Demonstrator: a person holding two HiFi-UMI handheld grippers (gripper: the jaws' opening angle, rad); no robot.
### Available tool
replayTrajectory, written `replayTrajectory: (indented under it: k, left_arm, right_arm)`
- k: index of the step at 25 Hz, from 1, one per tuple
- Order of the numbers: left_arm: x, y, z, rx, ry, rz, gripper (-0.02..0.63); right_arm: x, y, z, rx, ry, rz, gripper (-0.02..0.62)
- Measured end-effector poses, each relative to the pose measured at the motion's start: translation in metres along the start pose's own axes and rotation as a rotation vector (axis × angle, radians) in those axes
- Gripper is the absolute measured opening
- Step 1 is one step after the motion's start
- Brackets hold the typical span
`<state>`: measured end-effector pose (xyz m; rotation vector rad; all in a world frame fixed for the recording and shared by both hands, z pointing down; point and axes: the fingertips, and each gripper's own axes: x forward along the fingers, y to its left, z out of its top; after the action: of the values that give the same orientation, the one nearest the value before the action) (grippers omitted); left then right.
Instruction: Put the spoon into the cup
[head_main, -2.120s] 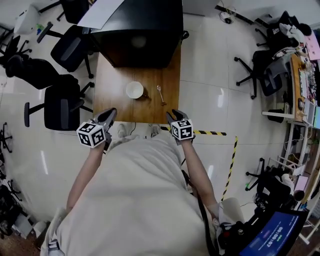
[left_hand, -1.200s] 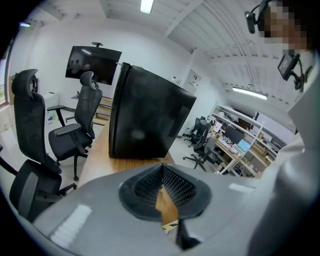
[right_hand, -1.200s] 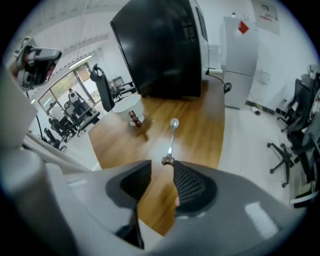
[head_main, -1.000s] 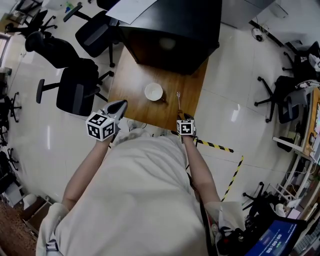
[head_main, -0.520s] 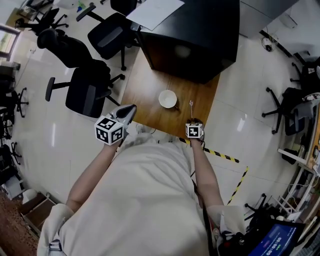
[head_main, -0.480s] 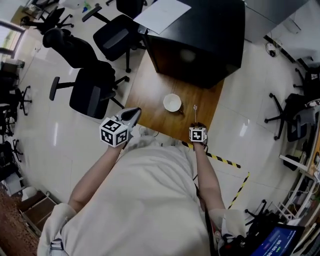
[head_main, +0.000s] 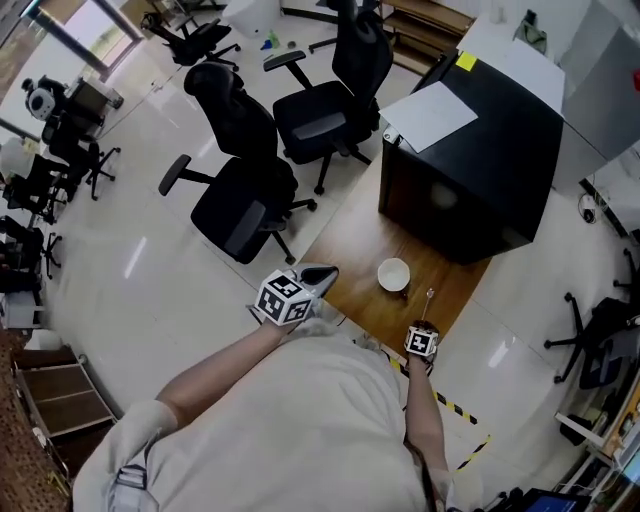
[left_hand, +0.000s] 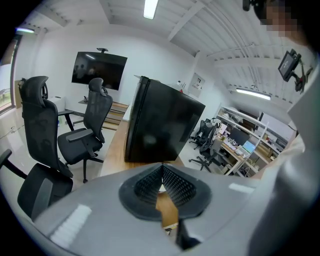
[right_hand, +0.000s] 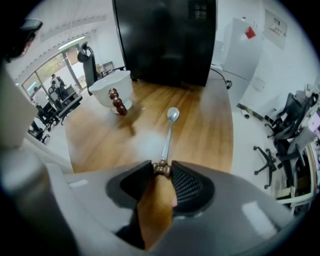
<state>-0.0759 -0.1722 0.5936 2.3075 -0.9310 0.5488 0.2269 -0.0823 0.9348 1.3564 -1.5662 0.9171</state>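
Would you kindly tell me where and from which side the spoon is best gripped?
I'd grip the spoon by its brown handle end, coming down from the table's near edge: it lies flat, bowl pointing away, that end nearest. The right gripper's jaws have just been closing with it between them.

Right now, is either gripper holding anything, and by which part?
The right gripper, its jaws just closing, grips the spoon by the brown end of its handle; the spoon lies on the table. The left gripper holds nothing.
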Motion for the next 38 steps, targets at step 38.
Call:
replayTrajectory:
  k: [38]
  left_arm:
    - [0.015,-0.019,-0.016,-0.006,0.026,-0.119,0.000]
  right_arm:
    - [-0.118,0.105,0.112,-0.060,-0.186,0.314,0.126]
